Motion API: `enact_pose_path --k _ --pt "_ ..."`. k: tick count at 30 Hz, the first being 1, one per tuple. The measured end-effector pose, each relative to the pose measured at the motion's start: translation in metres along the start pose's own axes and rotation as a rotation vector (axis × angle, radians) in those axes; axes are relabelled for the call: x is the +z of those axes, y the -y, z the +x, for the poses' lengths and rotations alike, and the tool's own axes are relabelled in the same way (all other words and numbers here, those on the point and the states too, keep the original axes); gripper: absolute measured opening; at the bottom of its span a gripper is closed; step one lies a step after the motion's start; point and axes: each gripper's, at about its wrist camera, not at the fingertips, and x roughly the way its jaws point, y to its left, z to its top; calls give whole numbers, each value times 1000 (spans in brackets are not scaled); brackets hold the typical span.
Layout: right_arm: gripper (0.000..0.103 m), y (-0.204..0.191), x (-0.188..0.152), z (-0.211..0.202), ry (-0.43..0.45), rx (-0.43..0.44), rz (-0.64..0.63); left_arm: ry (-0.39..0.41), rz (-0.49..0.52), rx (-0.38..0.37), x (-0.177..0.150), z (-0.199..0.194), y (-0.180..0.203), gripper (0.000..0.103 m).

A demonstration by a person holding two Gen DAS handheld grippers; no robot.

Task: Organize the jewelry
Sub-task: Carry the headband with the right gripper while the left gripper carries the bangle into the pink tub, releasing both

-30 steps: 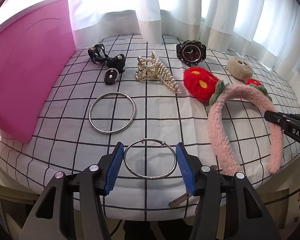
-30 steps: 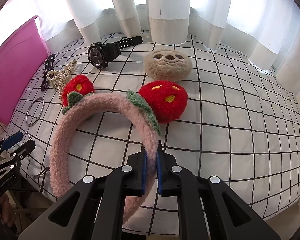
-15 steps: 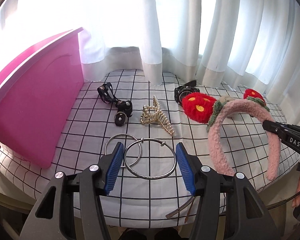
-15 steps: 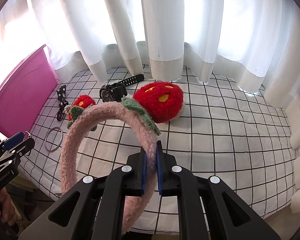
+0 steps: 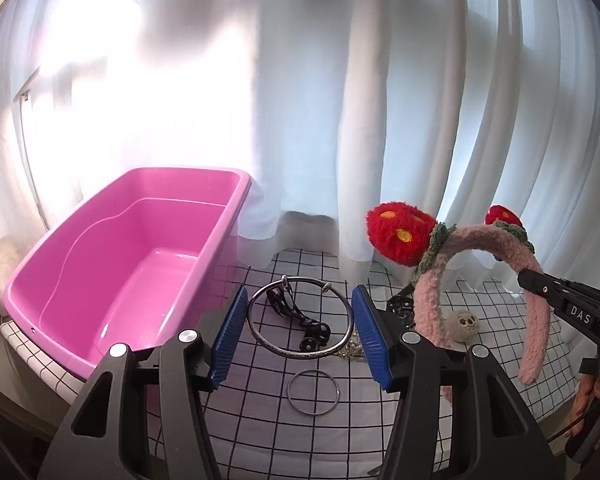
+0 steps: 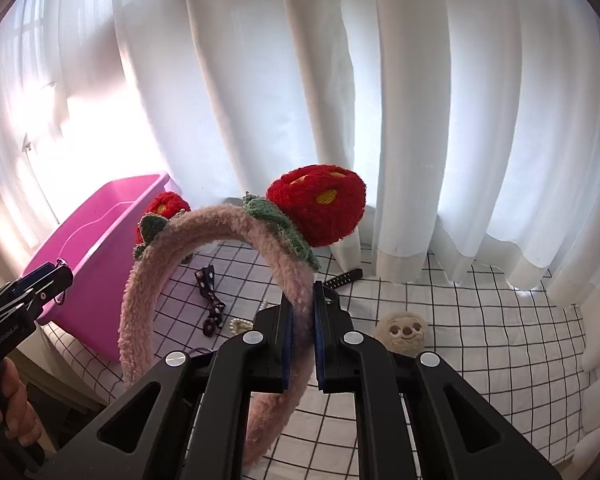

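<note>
This looks like a room in a home, probably a bedroom or living space. Sheer white curtains [image 6: 400, 120] hang in long folds over a bright window, falling to the back edge of a table covered with a white cloth printed in a black grid [image 6: 500, 340]. On that cloth, in front of the curtains, lie personal things: a plush sloth-face clip [image 6: 404, 332], a dotted hair bow [image 6: 210, 292], a silver bangle [image 5: 313, 392]. At the cloth's left end stands a pink plastic tub [image 5: 112, 264], a common household storage bin.
</note>
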Motion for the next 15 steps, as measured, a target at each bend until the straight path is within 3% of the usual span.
enact_pose_path --k 7,15 --pt "9 -88 60 23 72 152 -100 99 -37 122 41 -20 -73 52" --pt "9 -193 106 81 45 252 -230 79 -87 235 60 1 -165 52"
